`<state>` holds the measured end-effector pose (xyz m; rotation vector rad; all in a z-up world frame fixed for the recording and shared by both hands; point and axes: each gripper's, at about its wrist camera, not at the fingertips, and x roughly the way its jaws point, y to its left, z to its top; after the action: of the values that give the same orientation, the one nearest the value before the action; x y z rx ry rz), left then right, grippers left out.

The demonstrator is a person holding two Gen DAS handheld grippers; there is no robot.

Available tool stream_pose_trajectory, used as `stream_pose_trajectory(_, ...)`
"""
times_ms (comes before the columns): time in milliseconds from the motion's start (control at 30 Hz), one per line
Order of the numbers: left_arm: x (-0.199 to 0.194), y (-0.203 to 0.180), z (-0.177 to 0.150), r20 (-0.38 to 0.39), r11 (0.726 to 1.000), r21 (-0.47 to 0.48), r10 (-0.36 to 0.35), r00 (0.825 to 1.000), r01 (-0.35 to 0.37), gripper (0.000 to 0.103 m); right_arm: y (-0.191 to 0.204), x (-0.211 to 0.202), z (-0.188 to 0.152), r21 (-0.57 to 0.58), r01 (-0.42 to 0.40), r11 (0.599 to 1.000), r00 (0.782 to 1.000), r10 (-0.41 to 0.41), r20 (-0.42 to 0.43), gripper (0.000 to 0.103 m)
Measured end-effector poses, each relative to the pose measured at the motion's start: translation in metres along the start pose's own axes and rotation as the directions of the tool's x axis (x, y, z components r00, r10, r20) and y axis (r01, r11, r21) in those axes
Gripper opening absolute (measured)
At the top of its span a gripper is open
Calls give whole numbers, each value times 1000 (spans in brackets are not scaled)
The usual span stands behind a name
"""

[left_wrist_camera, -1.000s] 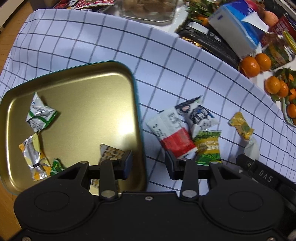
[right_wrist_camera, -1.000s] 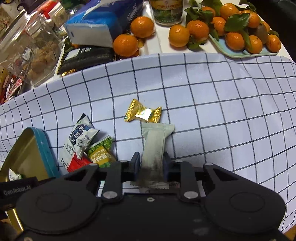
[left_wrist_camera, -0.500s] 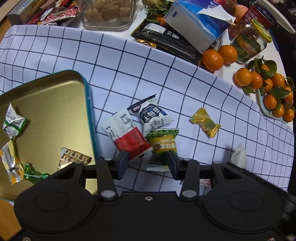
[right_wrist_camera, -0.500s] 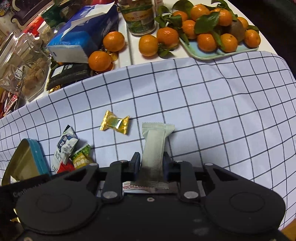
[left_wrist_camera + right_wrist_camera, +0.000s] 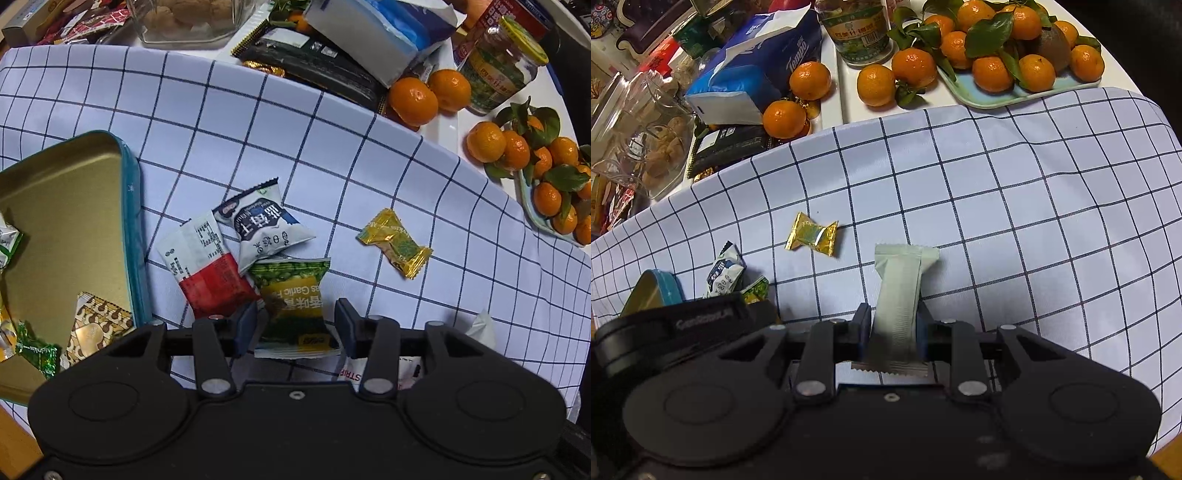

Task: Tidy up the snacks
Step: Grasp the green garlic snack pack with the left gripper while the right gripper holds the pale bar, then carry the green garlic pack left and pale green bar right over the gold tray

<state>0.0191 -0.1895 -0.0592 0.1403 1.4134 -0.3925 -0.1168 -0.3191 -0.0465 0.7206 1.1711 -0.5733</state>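
Left gripper (image 5: 294, 328) has left the gold metal tin (image 5: 66, 206); its jaws have just been opening and now straddle, unpinched, the green-and-yellow garlic-pea packet (image 5: 291, 295) beside the tin's right edge. Right gripper (image 5: 892, 332) pinches the pale green sachet (image 5: 899, 291).

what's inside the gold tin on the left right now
In the left wrist view, the gold tin holds a brown patterned packet, a green wrapped candy and a green-white packet at the frame edge. Its lower part is hidden by the tool body.

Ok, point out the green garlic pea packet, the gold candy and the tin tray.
green garlic pea packet (image 5: 291, 291), left wrist view, label middle
gold candy (image 5: 394, 242), left wrist view, wrapper middle
tin tray (image 5: 131, 229), left wrist view, teal rim
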Motion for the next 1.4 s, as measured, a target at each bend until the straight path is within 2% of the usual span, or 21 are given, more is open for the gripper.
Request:
stream_pose_trajectory(233,14,-5,-1,-38,999,-33,3,999,-4,53,-6,-2,-3,-4,4,1000,1000,-4,-4,27)
stream_pose_trajectory(367,14,-7,-2,-34,999,-43,8,999,-9,52,-10,-3,-4,-3,12,1000,1000,-12,-3,27)
stream_pose_trajectory(433,14,-7,-3,-26,999,-54,2,1000,-3,47,-11,-4,-5,-4,13,1000,1000,-13,-3,27)
stream_pose_trajectory(533,11,-6,-7,-19,998,-57,-1,1000,0,45,-12,-6,-7,-5,12,1000,1000,-12,-1,27)
stream_pose_trajectory(867,-15,-2,-16,49,999,-52,4,999,-1,44,-5,-16,-9,-5,5,1000,1000,-5,17,27)
stream_pose_trajectory(1033,-36,18,-11,76,997,-82,-8,997,14,44,8,-24,-12,-26,4,1000,1000,-4,31,27)
stream_pose_trajectory(1400,-61,87,-11,89,983,-182,54,995,-37,44,62,-32,-35,-105,-18,994,999,22,39,27)
